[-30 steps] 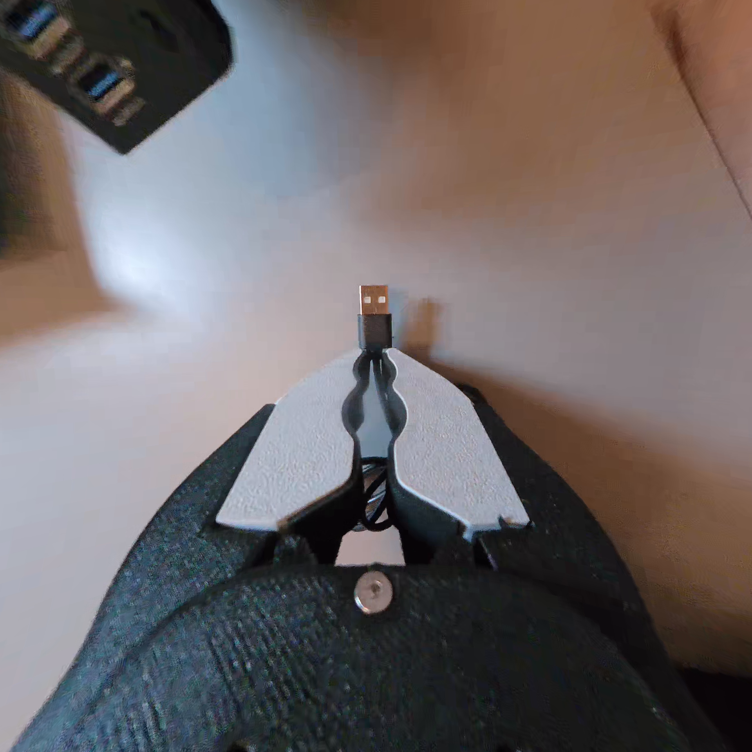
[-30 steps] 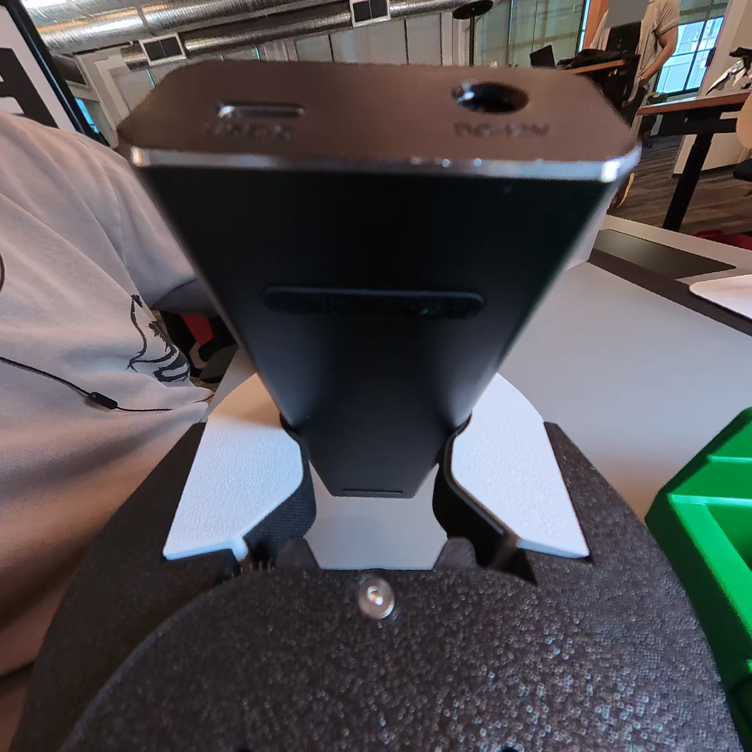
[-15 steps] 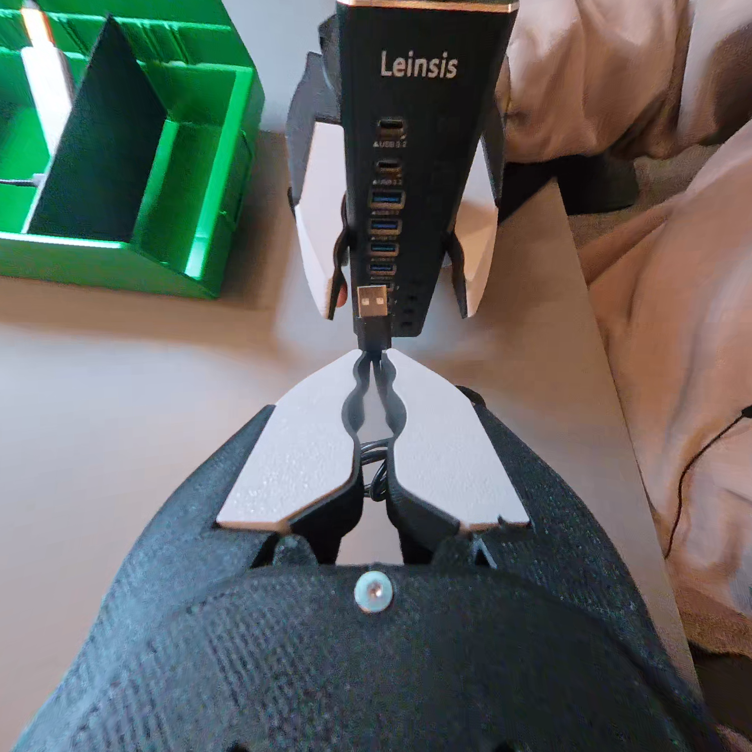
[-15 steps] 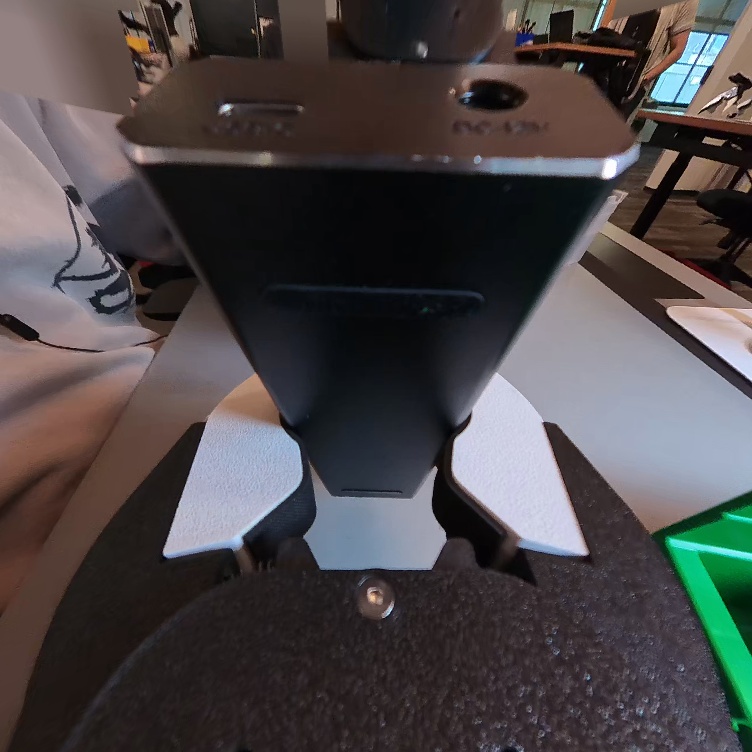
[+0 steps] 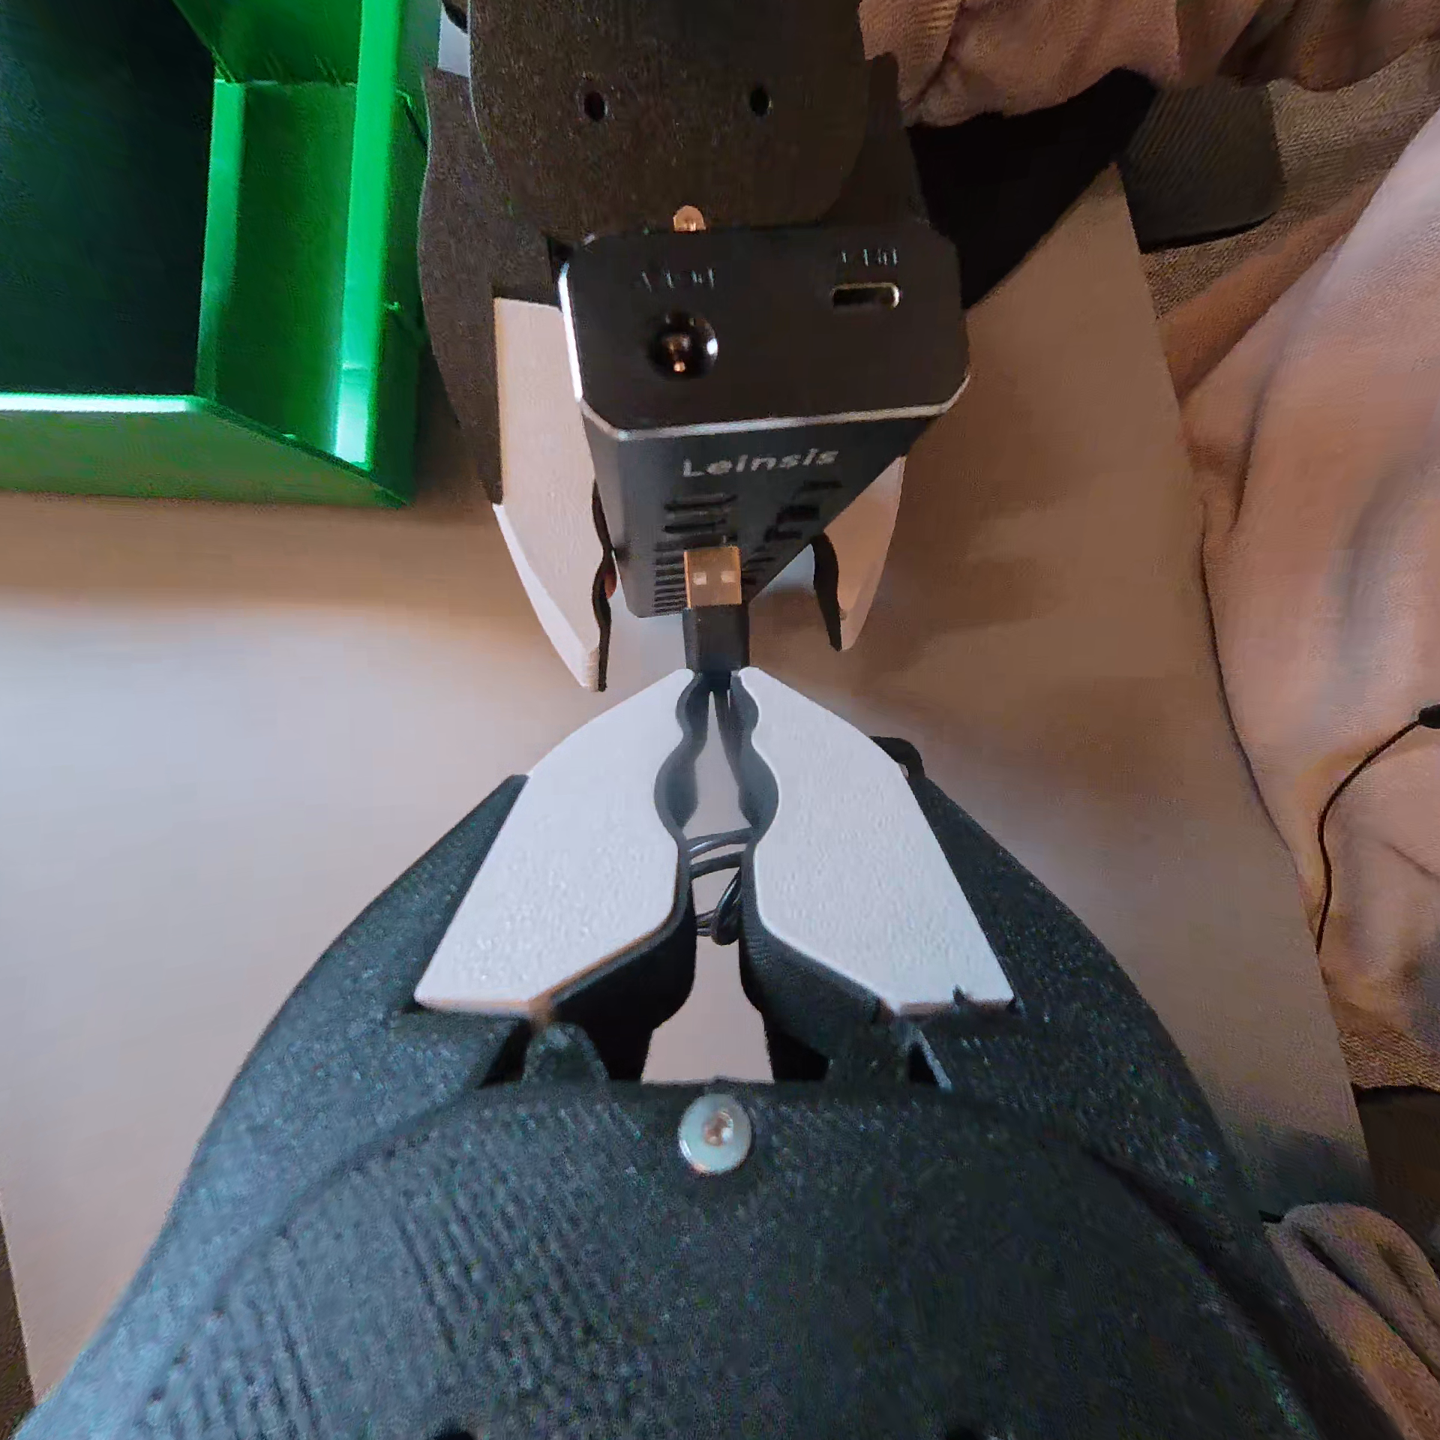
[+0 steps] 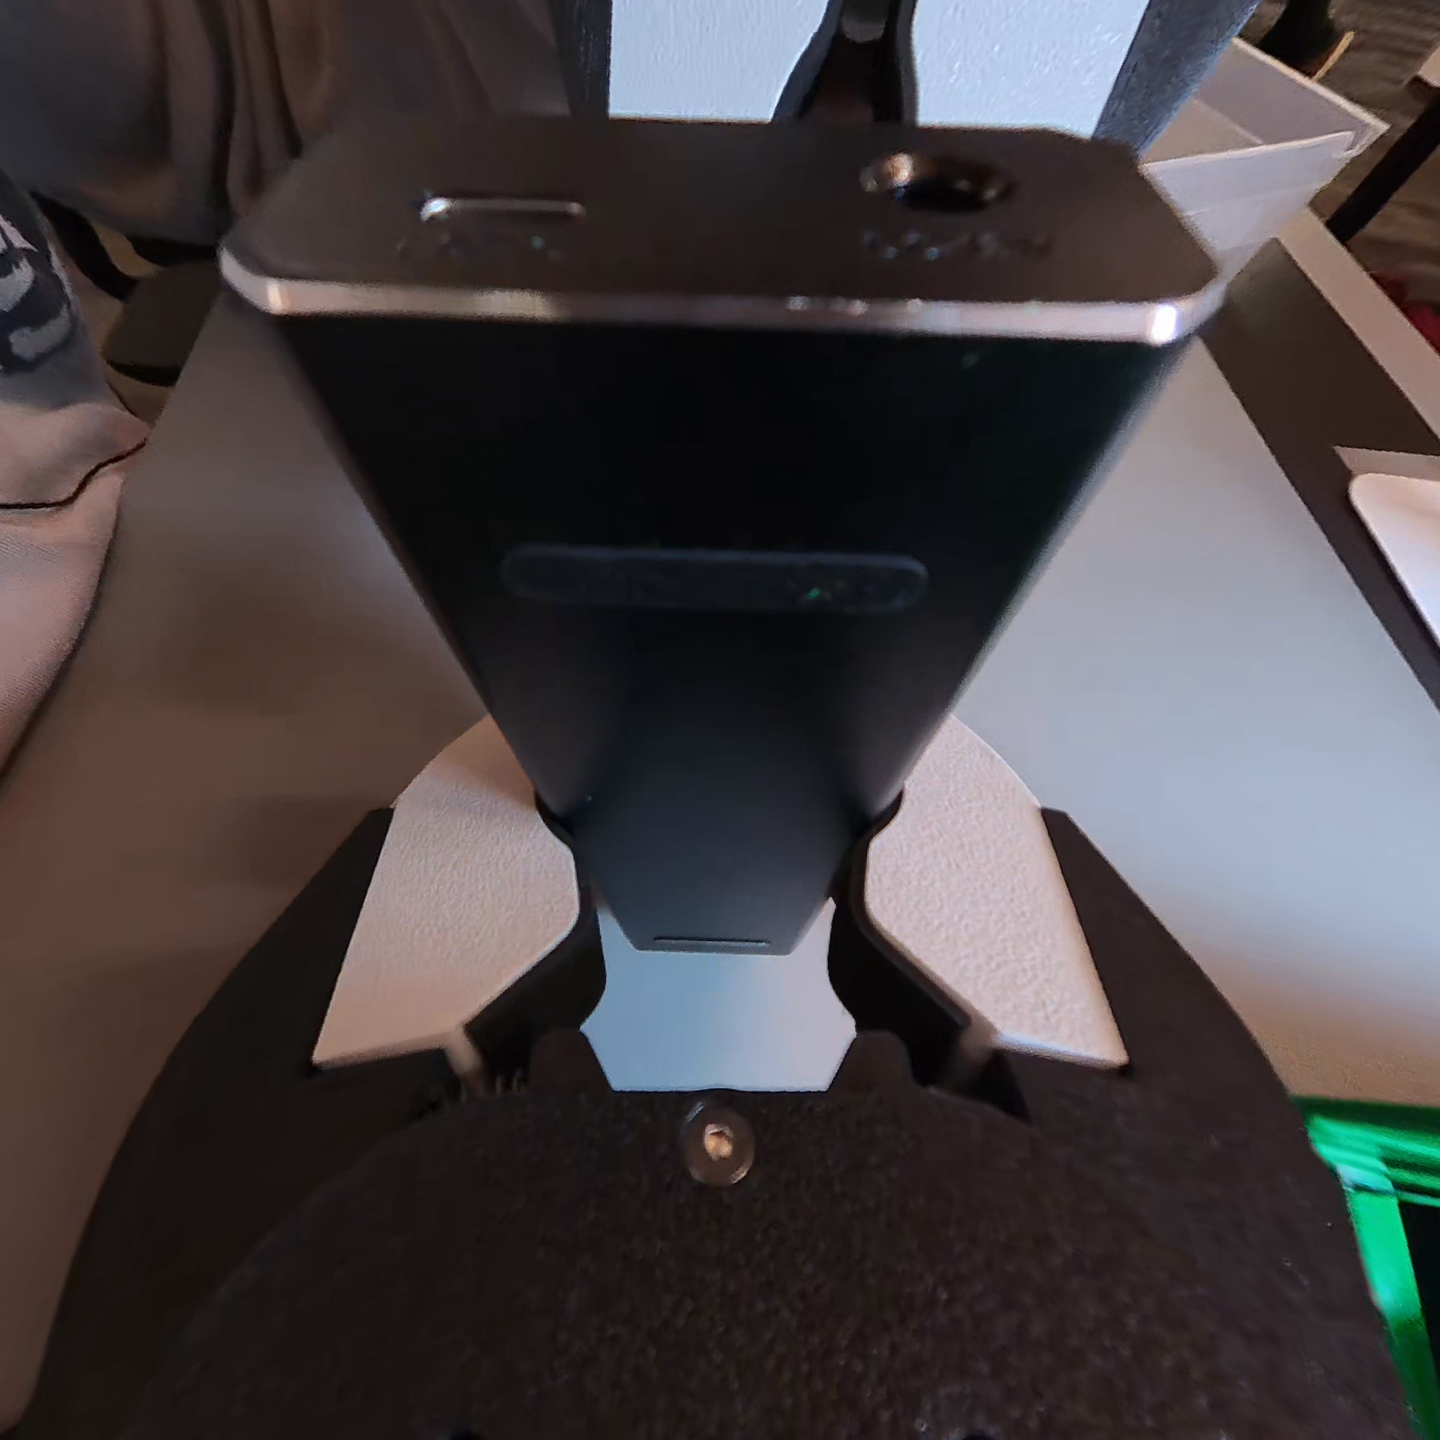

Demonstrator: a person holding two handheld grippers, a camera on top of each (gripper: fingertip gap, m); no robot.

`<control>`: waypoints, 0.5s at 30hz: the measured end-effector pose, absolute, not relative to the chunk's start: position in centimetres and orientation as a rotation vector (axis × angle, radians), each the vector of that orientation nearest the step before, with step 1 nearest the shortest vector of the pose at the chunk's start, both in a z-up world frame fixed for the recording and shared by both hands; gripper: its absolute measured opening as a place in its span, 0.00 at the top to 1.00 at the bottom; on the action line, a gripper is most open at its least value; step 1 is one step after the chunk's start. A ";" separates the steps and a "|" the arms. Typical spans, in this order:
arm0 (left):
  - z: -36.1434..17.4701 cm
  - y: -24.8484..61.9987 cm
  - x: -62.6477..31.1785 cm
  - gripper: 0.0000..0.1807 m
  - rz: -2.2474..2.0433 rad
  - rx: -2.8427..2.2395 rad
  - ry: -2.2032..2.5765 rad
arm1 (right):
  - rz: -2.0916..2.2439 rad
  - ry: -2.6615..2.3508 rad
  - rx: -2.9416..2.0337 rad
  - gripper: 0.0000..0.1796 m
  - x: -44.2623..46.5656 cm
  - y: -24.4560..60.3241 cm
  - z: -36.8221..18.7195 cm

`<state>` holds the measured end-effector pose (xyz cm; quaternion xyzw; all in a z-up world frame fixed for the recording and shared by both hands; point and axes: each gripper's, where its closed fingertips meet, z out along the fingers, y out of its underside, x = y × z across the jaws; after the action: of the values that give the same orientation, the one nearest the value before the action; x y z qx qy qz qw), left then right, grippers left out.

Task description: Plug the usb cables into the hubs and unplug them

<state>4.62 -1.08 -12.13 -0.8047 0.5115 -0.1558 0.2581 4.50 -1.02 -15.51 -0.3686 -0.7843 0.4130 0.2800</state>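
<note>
Left gripper (image 5: 713, 686) jaws clamped on metal-tipped USB cable (image 5: 713, 600); right gripper (image 6: 717, 826) jaws around smooth black slab hub (image 6: 717, 467).

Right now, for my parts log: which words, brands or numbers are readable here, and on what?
I don't copy wording; only where it stands.
One pale brand word: port face of the black hub, legible.
Tiny markings by its end-cap sockets: blurred in both views.
USB plug, green bin: none.
</note>
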 end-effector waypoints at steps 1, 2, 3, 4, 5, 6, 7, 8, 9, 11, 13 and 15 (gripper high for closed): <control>-12.2 -1.1 4.3 0.97 -0.418 -2.186 1.382 | 1.106 -2.113 -0.992 0.60 4.3 -1.1 -15.6; -12.2 -1.0 4.1 0.97 -0.410 -2.191 1.378 | 1.095 -2.125 -0.996 0.60 4.1 -1.1 -15.7; -12.1 -1.0 3.9 0.97 -0.403 -2.196 1.374 | 1.080 -2.141 -1.001 0.60 4.0 -1.1 -15.9; -12.1 -1.0 3.7 0.97 -0.398 -2.201 1.371 | 1.066 -2.153 -1.006 0.60 3.9 -1.1 -16.1; -12.1 -1.0 3.6 0.97 -0.394 -2.206 1.369 | 1.053 -2.161 -1.012 0.60 3.9 -1.1 -16.2; -12.2 -1.0 3.6 0.97 -0.385 -2.213 1.369 | 1.038 -2.168 -1.021 0.60 3.9 -1.0 -16.3; -12.3 -1.0 3.5 0.97 -0.372 -2.222 1.370 | 1.017 -2.176 -1.031 0.60 3.8 -1.0 -16.5; -12.5 -1.0 3.4 0.97 -0.355 -2.232 1.372 | 0.993 -2.187 -1.037 0.60 3.9 -0.9 -16.7; -12.6 -1.0 3.4 0.97 -0.335 -2.243 1.373 | 0.970 -2.200 -1.045 0.60 3.9 -0.8 -16.8; -12.7 -1.2 3.3 0.97 -0.295 -2.264 1.389 | 0.931 -2.221 -1.050 0.60 4.0 -0.8 -17.0; -12.9 -1.5 3.3 0.97 -0.258 -2.277 1.416 | 0.909 -2.245 -1.042 0.60 4.0 -1.0 -17.1; -13.0 -1.7 3.2 0.97 -0.234 -2.290 1.425 | 0.880 -2.259 -1.031 0.60 4.0 -1.2 -17.2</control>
<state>3.20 -1.71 -12.97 -0.8260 0.5139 -0.0843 0.2157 3.96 -1.18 -17.22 -0.3789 -0.8300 0.3233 0.2510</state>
